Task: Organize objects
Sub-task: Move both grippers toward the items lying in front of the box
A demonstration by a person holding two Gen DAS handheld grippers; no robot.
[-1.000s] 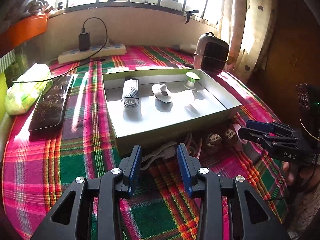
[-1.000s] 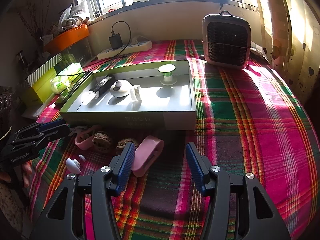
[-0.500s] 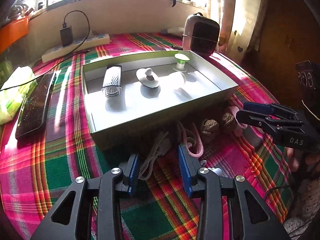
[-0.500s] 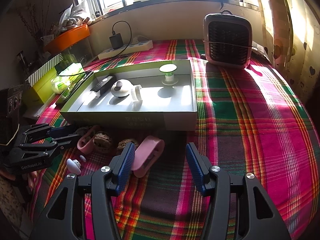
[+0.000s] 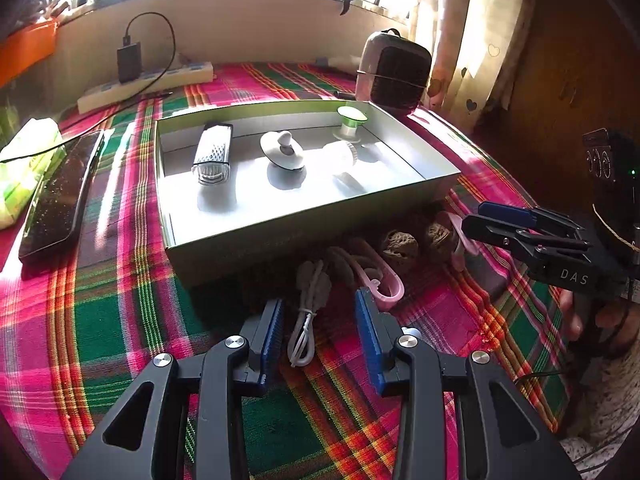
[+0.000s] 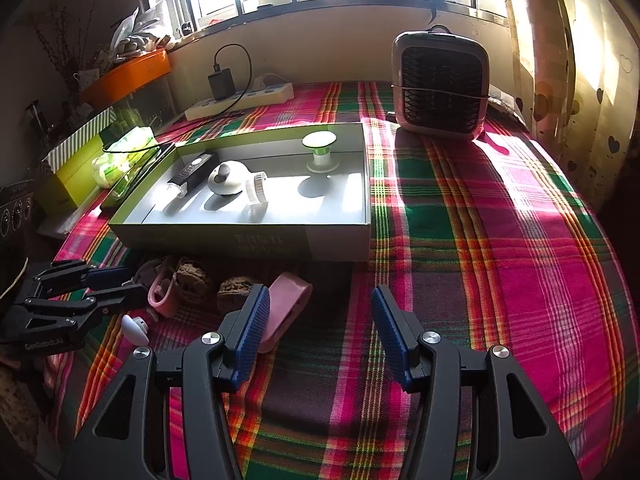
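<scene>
A shallow grey box point(image 5: 304, 228) point(image 6: 336, 242) on the plaid cloth holds a grater point(image 5: 213, 153), a white knobbed disc point(image 5: 282, 149), a white roll point(image 5: 340, 154) and a green spool point(image 5: 351, 117). Before its near wall lie a coiled white cable point(image 5: 309, 312), a pink clip point(image 5: 382, 276), two walnuts point(image 5: 398, 242) point(image 6: 191, 276), a pink flat piece point(image 6: 285, 312) and a small white piece point(image 6: 134, 326). My left gripper point(image 5: 320, 332) is open, its fingers either side of the cable's loop. My right gripper point(image 6: 320, 328) is open and empty, its left finger beside the pink flat piece.
A small heater point(image 6: 440, 84) stands at the back right. A power strip with charger point(image 6: 240, 98) lies by the window wall. A dark phone point(image 5: 60, 196) and a green packet point(image 5: 24, 168) lie left of the box. Curtains hang at the right.
My left gripper has drawn back and shifted right along the box front, so the white cable now lies between its fingers. The right gripper has stayed put.
</scene>
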